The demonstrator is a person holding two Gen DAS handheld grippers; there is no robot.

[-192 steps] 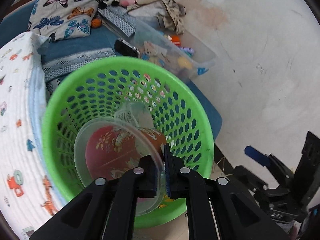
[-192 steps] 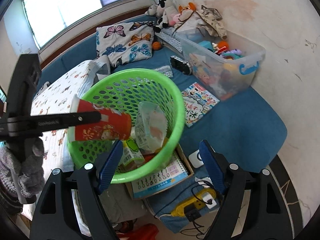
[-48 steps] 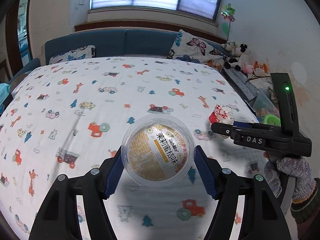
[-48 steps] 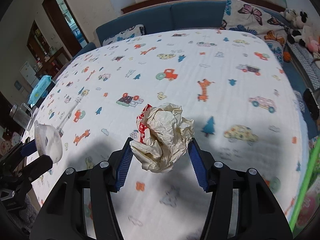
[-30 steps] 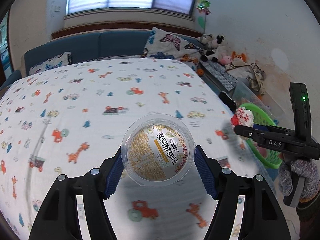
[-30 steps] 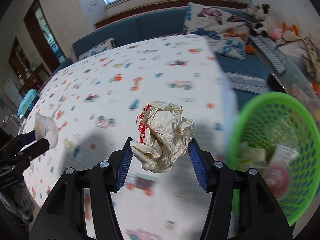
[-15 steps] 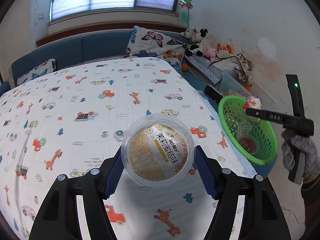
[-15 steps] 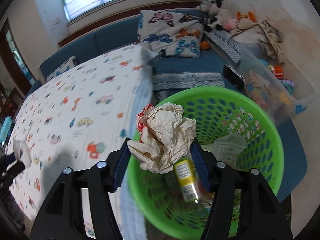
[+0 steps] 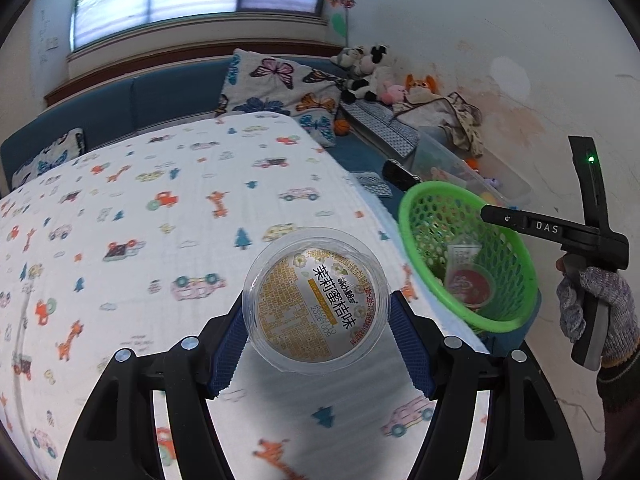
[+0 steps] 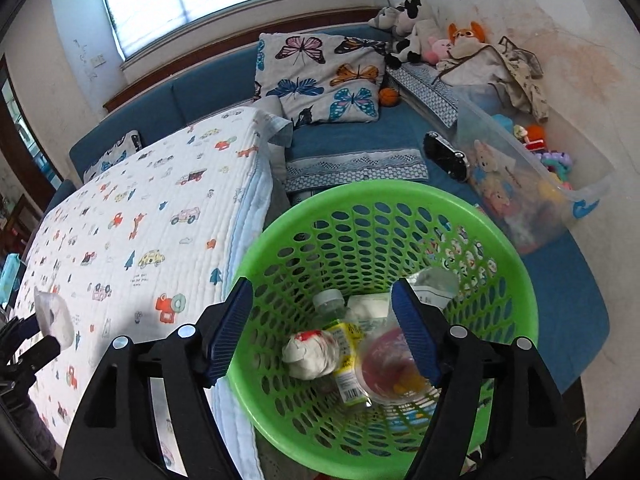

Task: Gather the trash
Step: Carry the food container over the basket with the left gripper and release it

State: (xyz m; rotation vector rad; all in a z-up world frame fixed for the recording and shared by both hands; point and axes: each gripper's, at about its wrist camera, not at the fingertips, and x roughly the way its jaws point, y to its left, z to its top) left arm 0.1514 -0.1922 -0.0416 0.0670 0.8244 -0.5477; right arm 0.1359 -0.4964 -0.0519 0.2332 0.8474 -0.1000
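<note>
Still, the left gripper (image 9: 317, 330) clamped the lidded plastic cup (image 9: 316, 300) above the bed, beside the green basket (image 10: 516, 280); released early, it would miss. The right gripper (image 10: 320, 330) gaped empty over the basket.

Left tool (image 9: 316, 344) is clamped on a cup (image 9: 316, 300), held up over the bed, left of the basket (image 9: 516, 240). Right tool (image 10: 324, 328) hangs right over the basket's mouth, fingers (image 10: 230, 326) spread wide with nothing between them. A gloved hand (image 9: 592, 308) grips its handle, just right of the basket.
</note>
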